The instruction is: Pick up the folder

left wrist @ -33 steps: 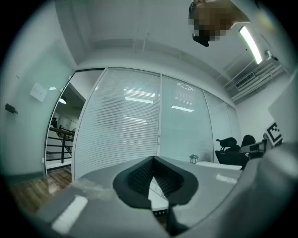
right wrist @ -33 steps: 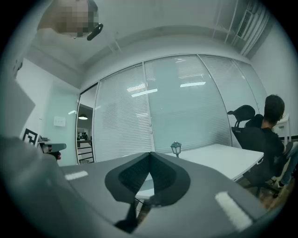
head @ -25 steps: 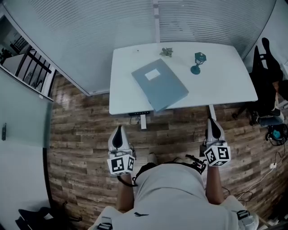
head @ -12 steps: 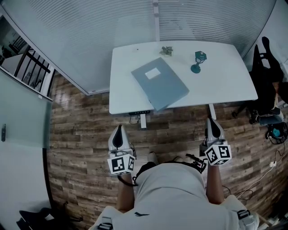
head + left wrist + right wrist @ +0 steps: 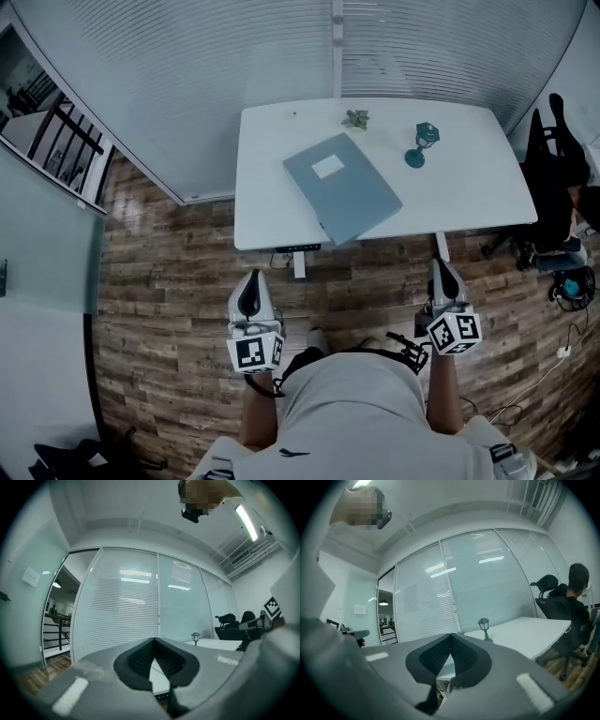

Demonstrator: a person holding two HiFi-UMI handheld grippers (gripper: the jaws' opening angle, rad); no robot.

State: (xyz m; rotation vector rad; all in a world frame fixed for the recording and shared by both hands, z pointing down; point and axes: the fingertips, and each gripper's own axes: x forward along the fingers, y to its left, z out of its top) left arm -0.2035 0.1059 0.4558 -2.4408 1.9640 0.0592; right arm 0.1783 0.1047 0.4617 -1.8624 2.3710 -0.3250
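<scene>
Folder [image 5: 342, 187] well beyond both jaws

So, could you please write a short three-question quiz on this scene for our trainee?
1. True or false: the left gripper is shut on the folder.
2. In the head view, what stands on the desk right of the folder? A mug; B miniature street lamp; C stapler.
3. Fill in: the left gripper and the right gripper are both over the ____ floor, short of the desk.
Key: 1 false, it is shut but empty; 2 B; 3 wooden.
</scene>
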